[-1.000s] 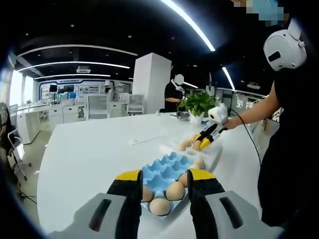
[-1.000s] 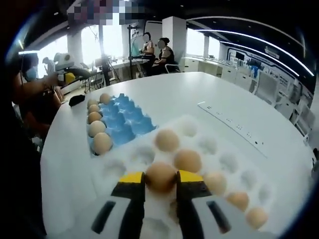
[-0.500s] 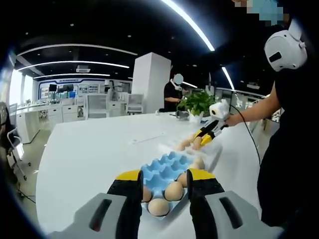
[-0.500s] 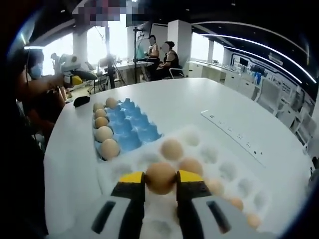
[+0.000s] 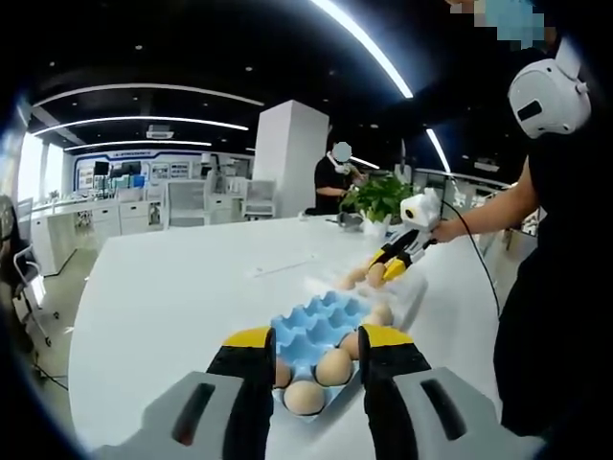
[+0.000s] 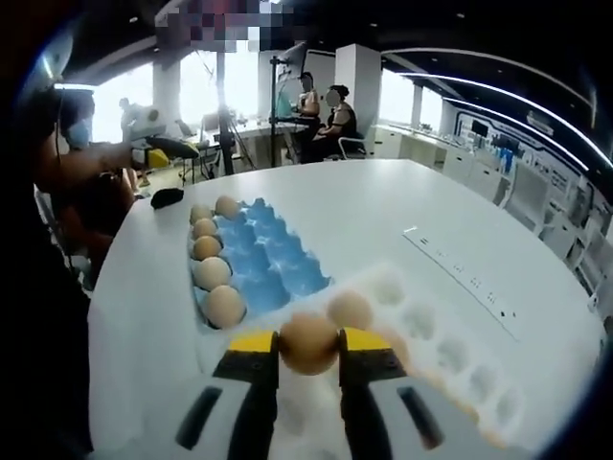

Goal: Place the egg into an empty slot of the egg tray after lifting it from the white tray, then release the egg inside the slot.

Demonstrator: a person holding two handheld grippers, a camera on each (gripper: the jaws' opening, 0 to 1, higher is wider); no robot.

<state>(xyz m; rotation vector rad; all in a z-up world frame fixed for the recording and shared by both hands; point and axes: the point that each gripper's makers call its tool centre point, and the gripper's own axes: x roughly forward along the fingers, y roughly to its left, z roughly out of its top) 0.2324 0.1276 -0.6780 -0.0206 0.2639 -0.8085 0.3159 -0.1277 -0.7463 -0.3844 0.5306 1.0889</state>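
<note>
Sitting pinched between the right tongs (image 6: 308, 347), the egg (image 6: 308, 342); seemingly above the white tray (image 6: 450, 369).

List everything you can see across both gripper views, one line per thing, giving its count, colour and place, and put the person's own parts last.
Egg tray: one, blue, on the table beside the white tray.
Eggs in egg tray: five showing, tan, along one edge row.
White tray: one, white, below the right gripper.
Held egg: one, tan, between the right gripper's jaws.
Table: one, white.
Potted plant: one, green, at the table's far end.
Left gripper: yellow-tipped, open, near the egg tray.
Right gripper: yellow-tipped, shut on the held egg.
</note>
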